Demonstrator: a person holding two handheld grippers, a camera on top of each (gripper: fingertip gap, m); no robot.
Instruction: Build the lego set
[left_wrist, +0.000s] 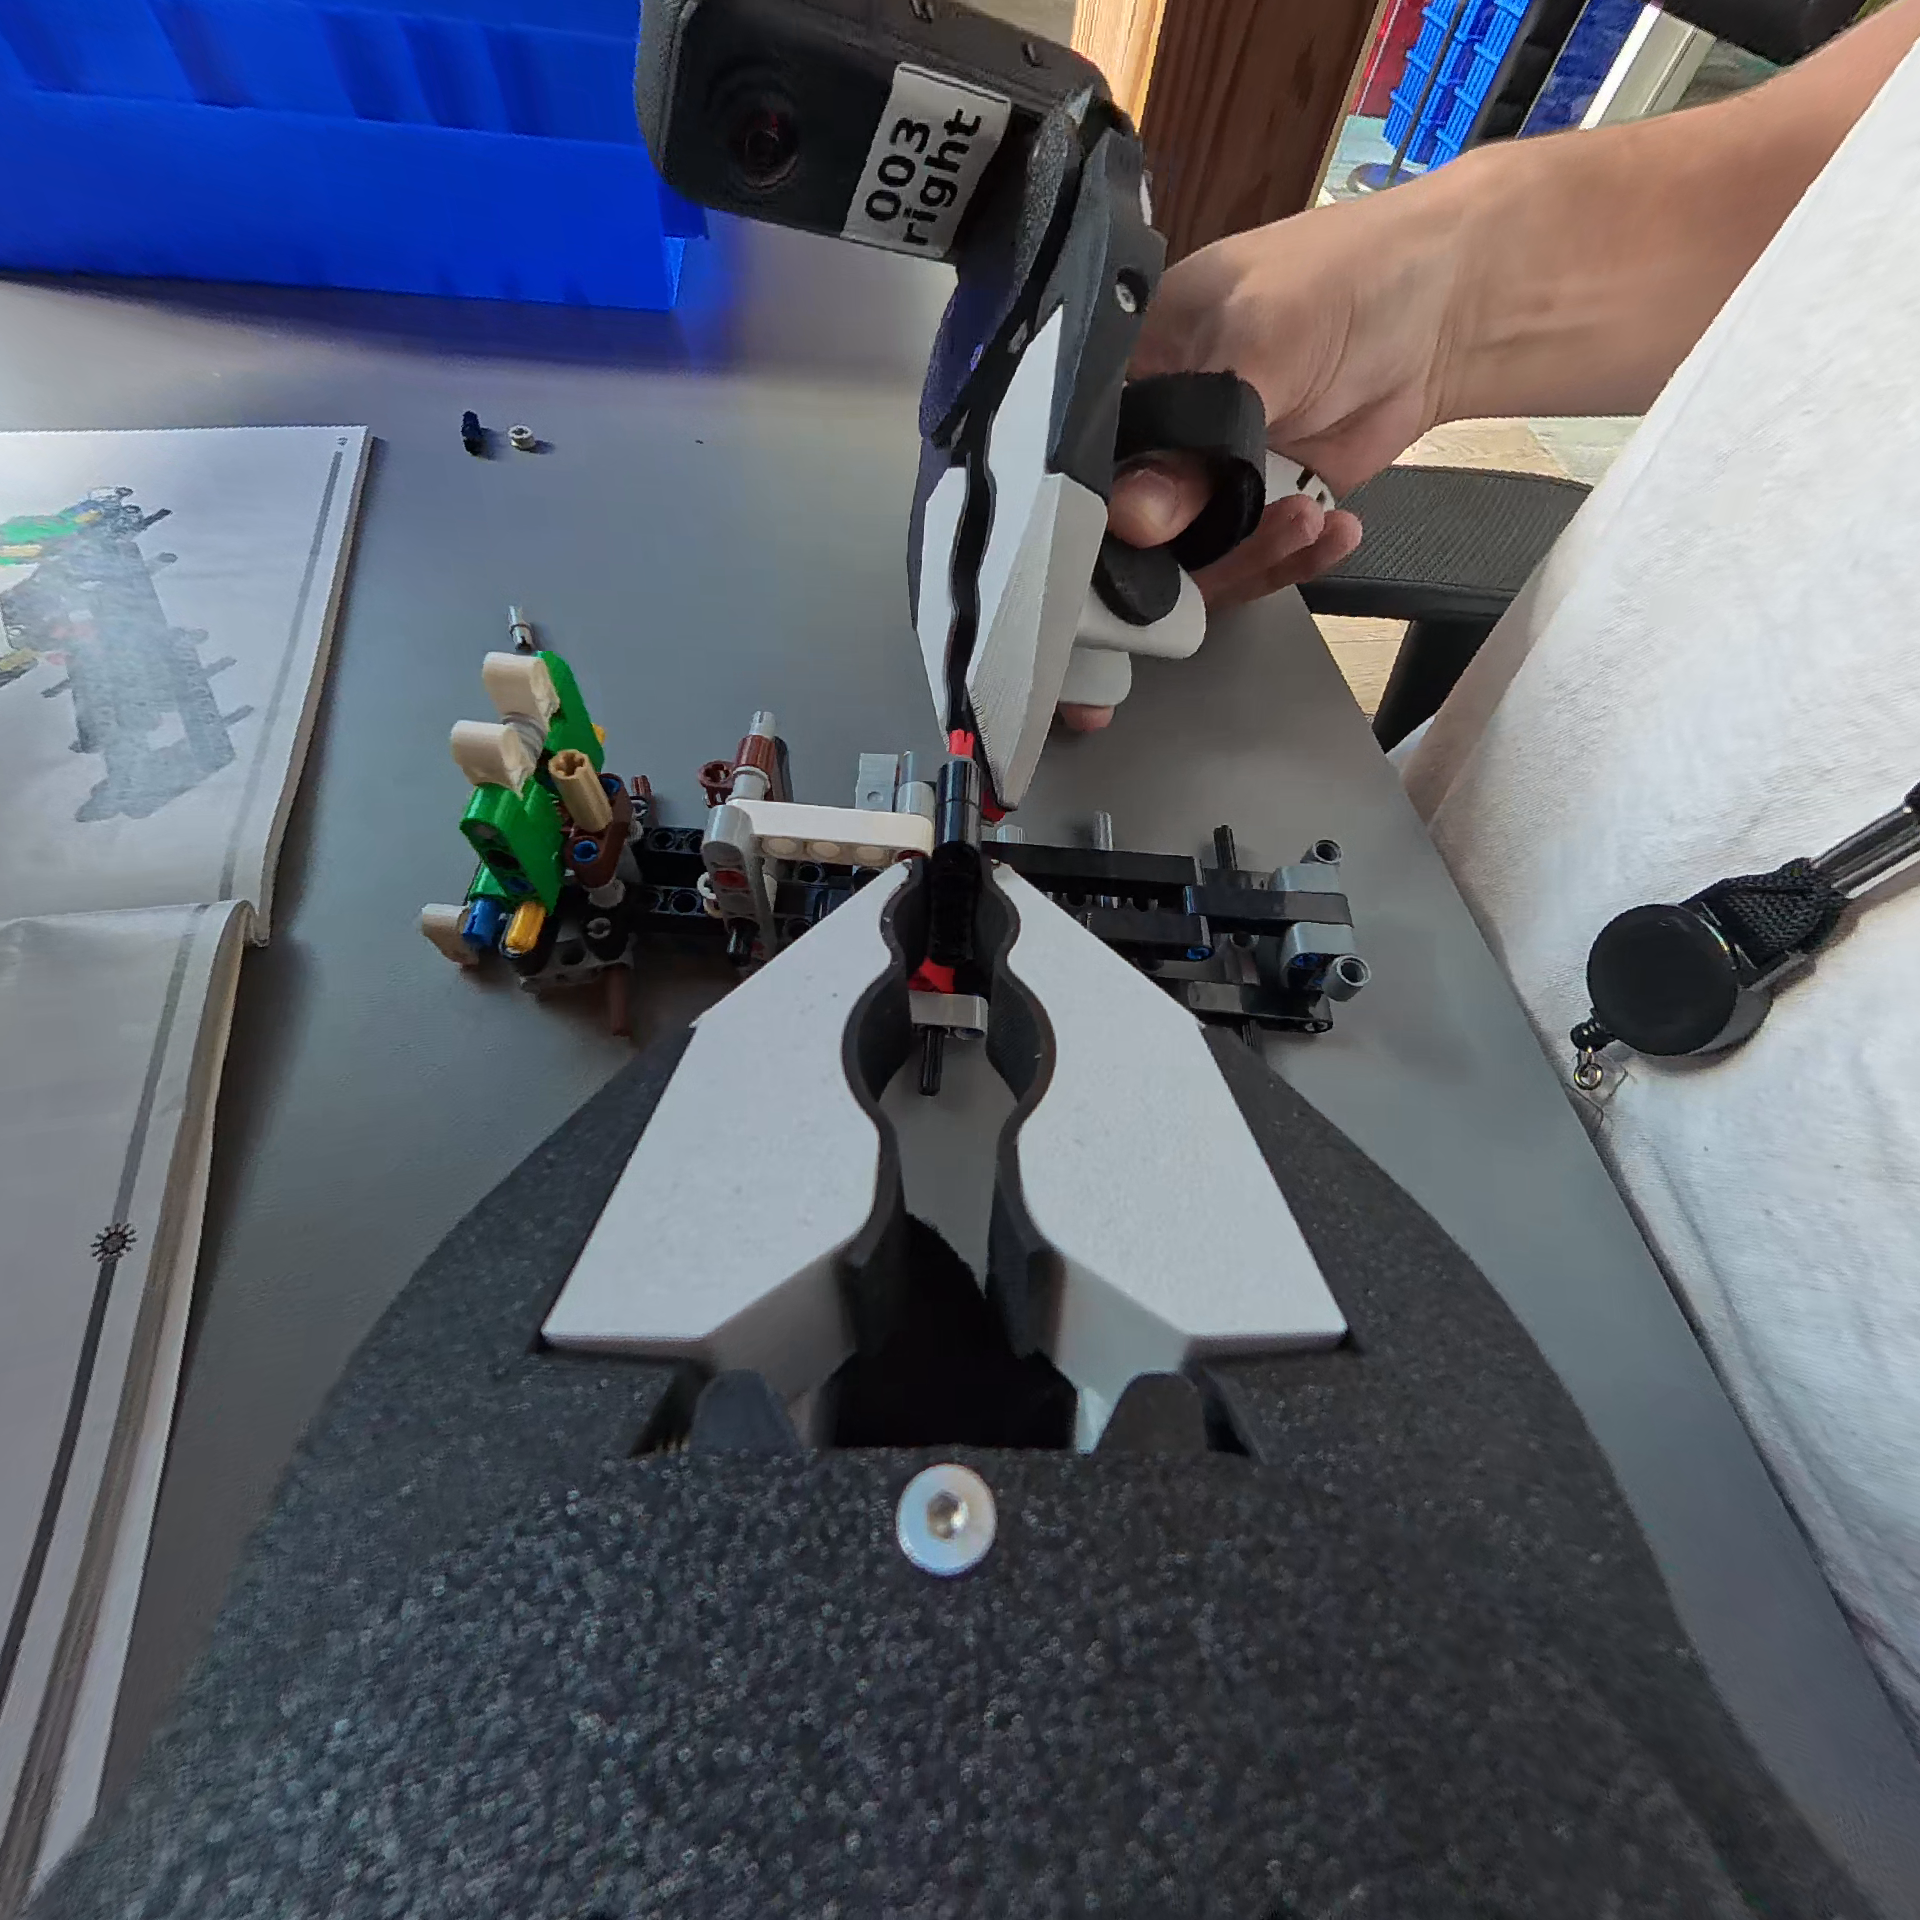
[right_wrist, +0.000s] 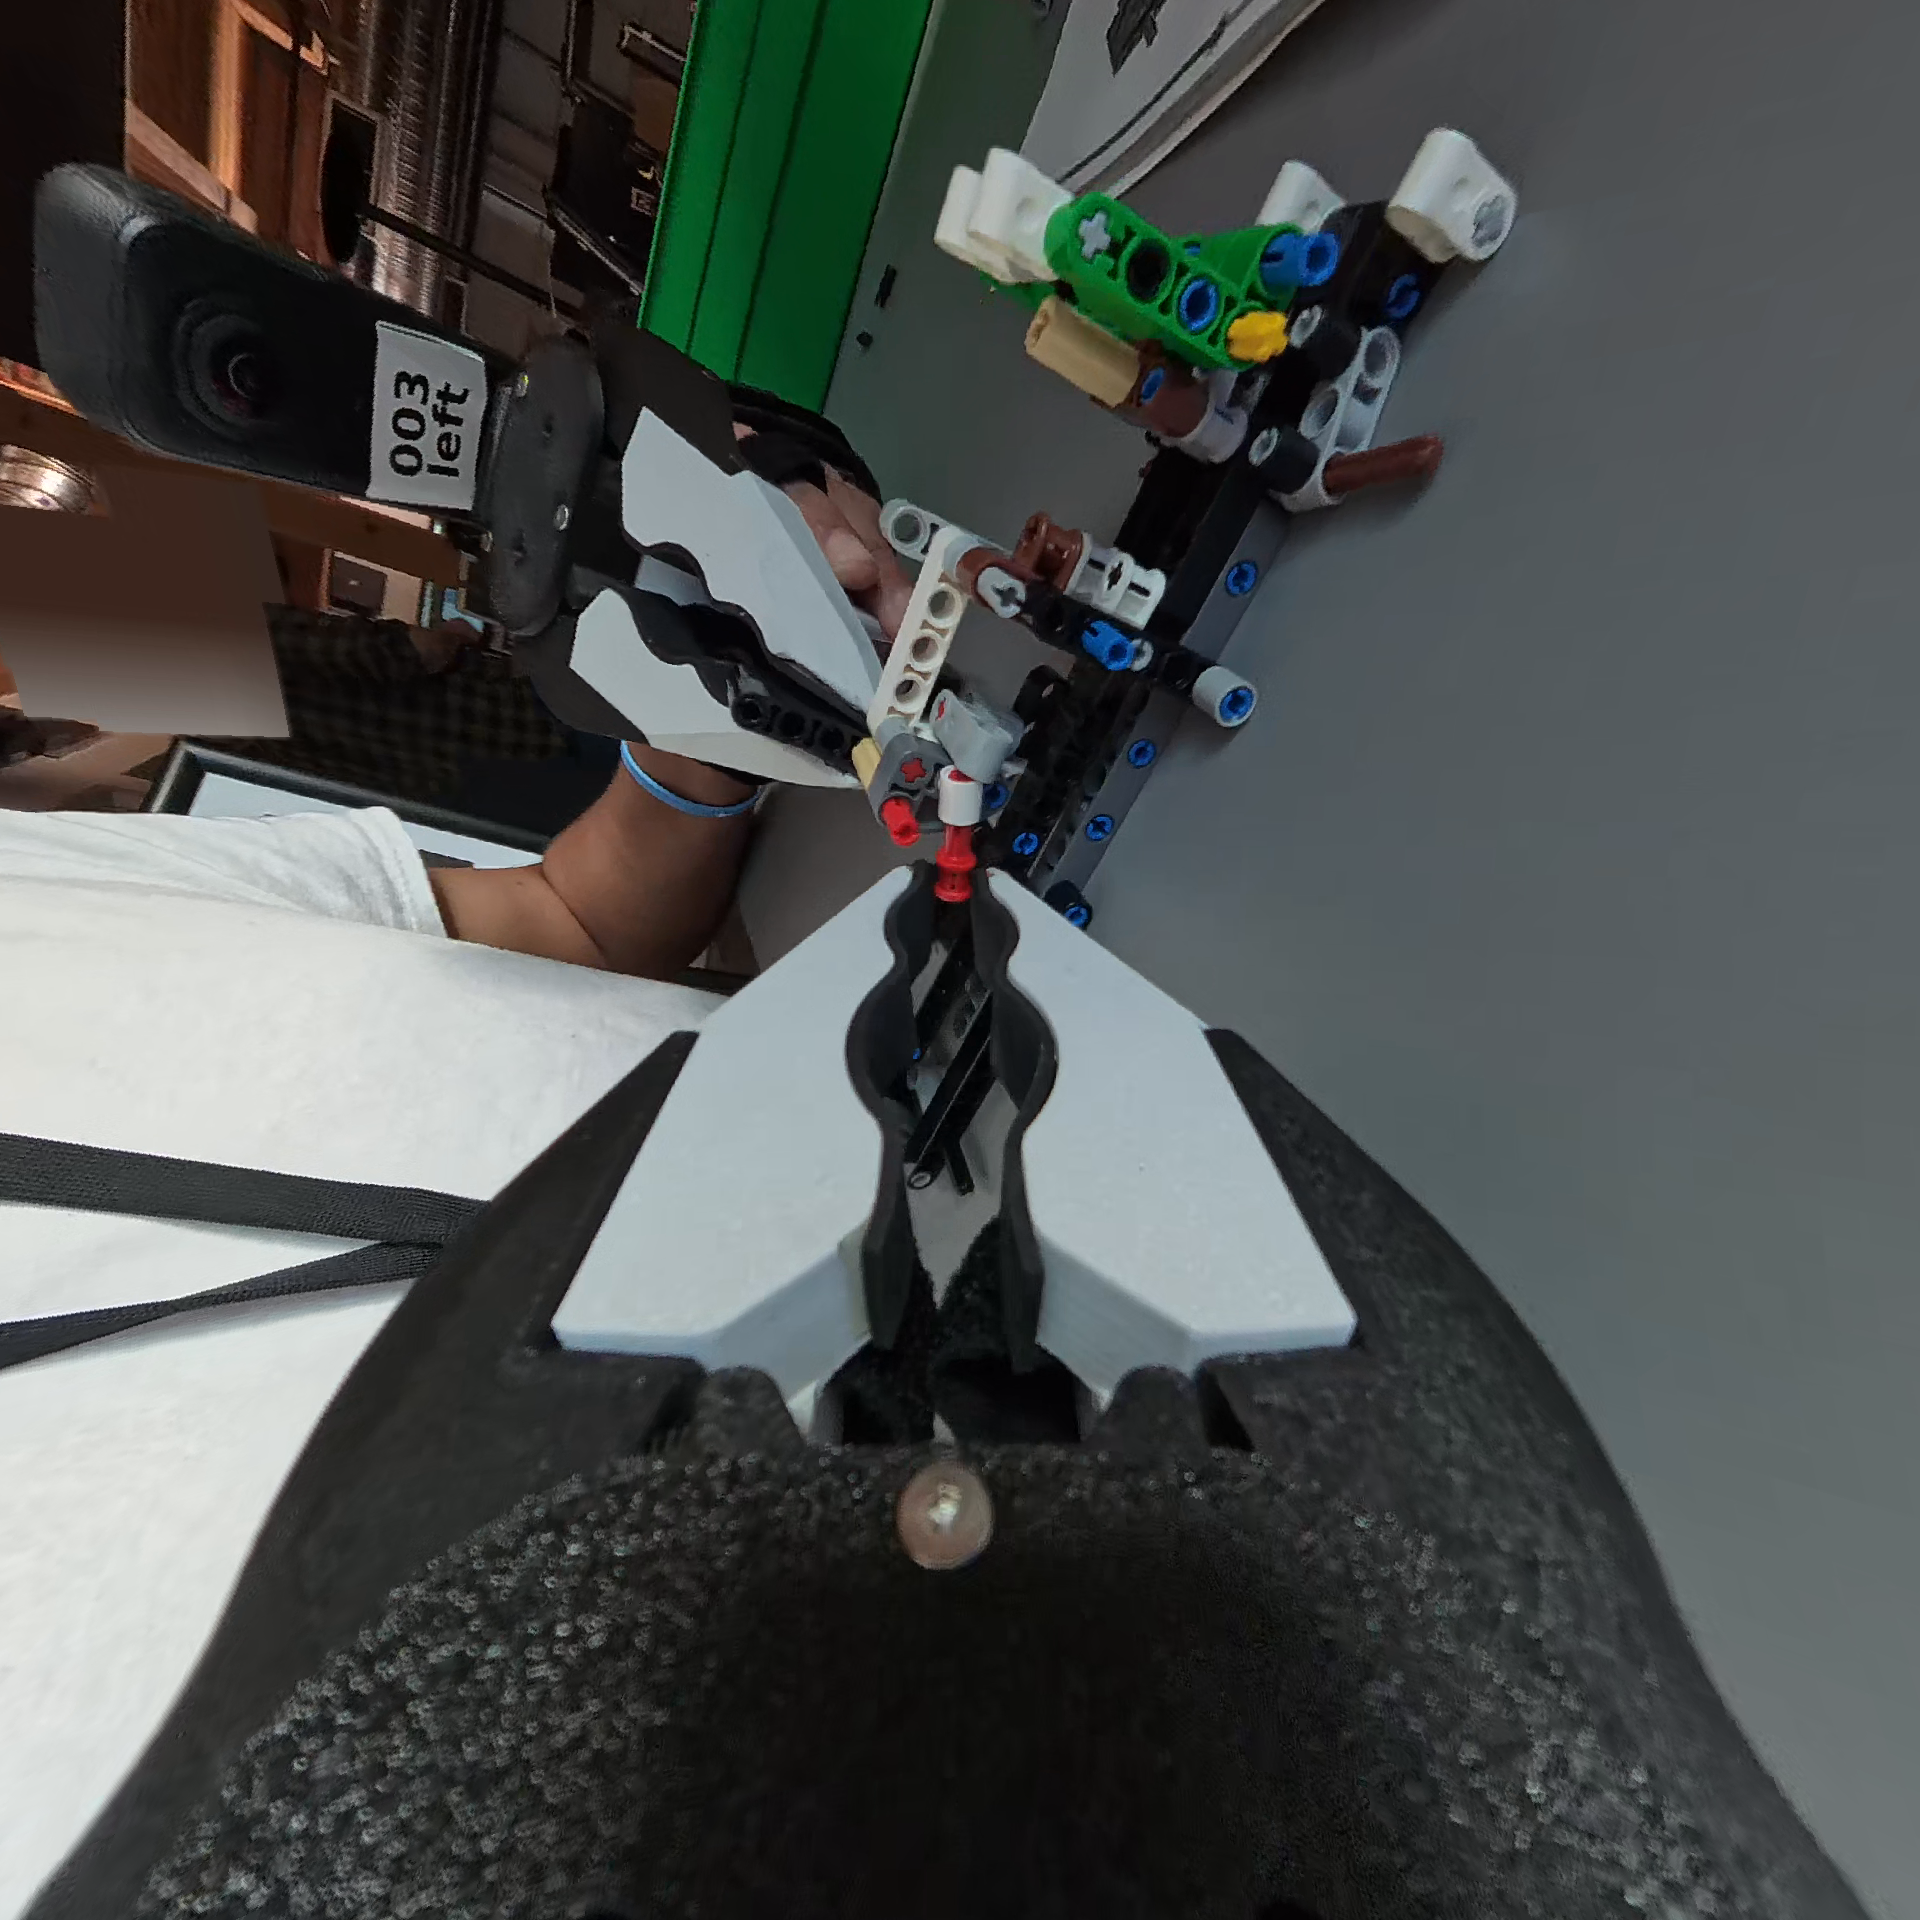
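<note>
Plastic brick-and-beam assembly (left_wrist: 831, 873), long and dark, lies on the grey bench (left_wrist: 644, 582) close to the edge where the person sits, with a green and cream cluster (left_wrist: 530, 790) at one end and grey connectors (left_wrist: 1314, 925) at the other. It looks light and stiff, built of hard, smooth beams, axles and push-in pins, so I judge it easy to lift yet apt to pop apart or twist at its joints if pulled by a thin end; the sturdy black beams in the middle seem the safest hold, the protruding pins and axles the weakest. The left hand-held gripper (left_wrist: 951, 883) is pinching a black upright part (left_wrist: 954, 831) of the assembly, pads pressed on either side of it, with a grey bush and thin black axle (left_wrist: 940, 1023) showing between the fingers behind the tips. The right hand-held gripper (right_wrist: 948, 888) is nipping a small red pin (right_wrist: 950, 868) at its very tips, just beside a white bush (right_wrist: 961, 800) on the build; that pin is tiny and slick, likely to slip or tilt. Each tool's camera housing carries a white printed sticker (left_wrist: 920, 171). An open instruction booklet (left_wrist: 156, 665) lies toward the bench's far left, a blue bin (left_wrist: 343, 156) along the far edge, and two tiny loose parts (left_wrist: 499, 434) rest before it
</note>
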